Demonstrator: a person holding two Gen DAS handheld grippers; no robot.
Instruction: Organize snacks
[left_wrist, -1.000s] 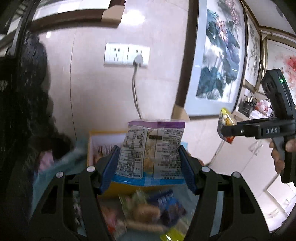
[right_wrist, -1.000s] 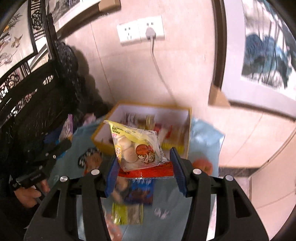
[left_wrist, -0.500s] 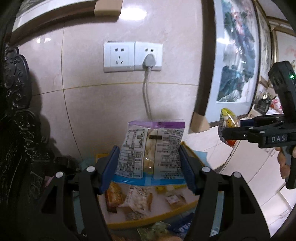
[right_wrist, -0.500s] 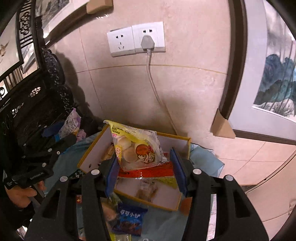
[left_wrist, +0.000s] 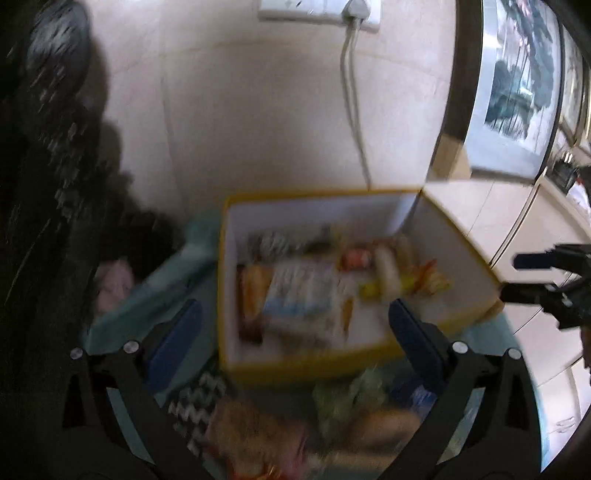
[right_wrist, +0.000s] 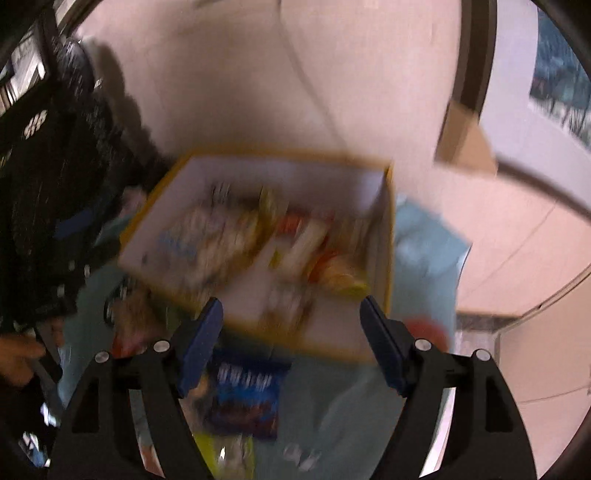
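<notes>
Motion blur throughout, no text or labels legible on any packet

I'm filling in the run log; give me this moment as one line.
left gripper: open, empty | right gripper: open, empty | yellow box: holds snack packets | loose snacks: on blue cloth

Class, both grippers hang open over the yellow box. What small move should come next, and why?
Probably lower the right gripper toward the blue packet on the teal cloth. Both grippers are open and empty, the yellow box already holds snacks, and loose packets lie outside it.
</notes>
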